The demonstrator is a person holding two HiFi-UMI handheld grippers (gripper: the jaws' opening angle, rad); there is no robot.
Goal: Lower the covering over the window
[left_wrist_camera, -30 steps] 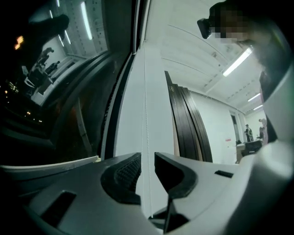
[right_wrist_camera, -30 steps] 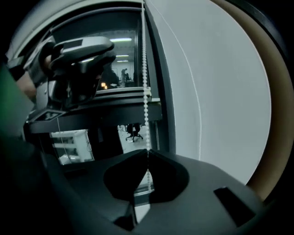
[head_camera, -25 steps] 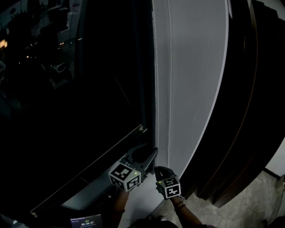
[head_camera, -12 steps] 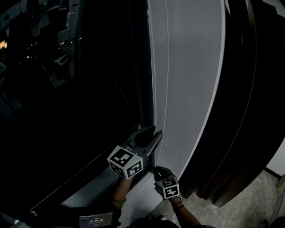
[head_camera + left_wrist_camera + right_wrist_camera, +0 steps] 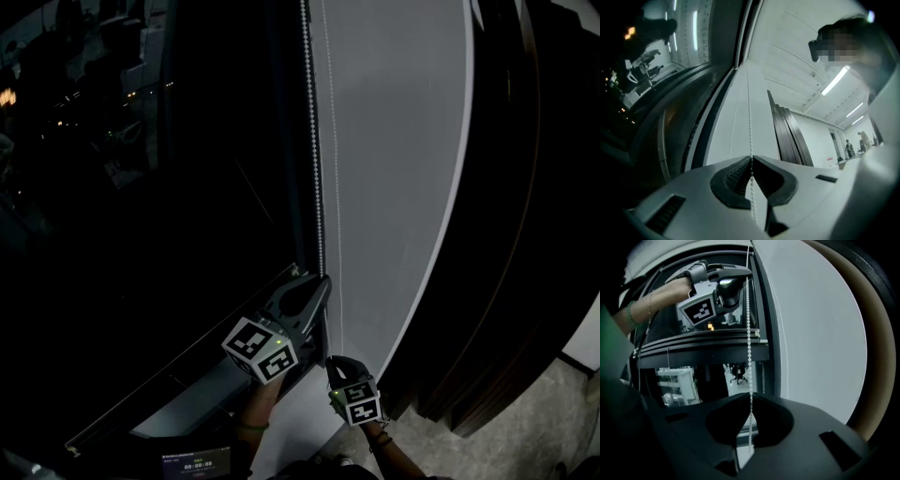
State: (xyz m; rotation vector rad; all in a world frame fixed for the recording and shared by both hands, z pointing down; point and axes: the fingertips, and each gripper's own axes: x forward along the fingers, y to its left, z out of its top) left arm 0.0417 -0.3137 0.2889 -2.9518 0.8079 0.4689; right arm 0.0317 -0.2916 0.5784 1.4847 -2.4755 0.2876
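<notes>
Head view: a bead chain (image 5: pixel 317 187) hangs along the right edge of the dark window (image 5: pixel 141 187), with the left gripper (image 5: pixel 322 281) above the right gripper (image 5: pixel 332 362). Left gripper view: the jaws have just closed, pinching the chain. Right gripper view: the jaws are clamped on the same chain lower down.

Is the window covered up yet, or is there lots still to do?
Not yet. Done: both grippers are on the bead chain. In hand: the left gripper has just been closing its jaws on the chain, higher up than the right gripper, which pinches it too. Left: the window glass looks dark and bare in the head view, so probably nearly all the pulling.
</notes>
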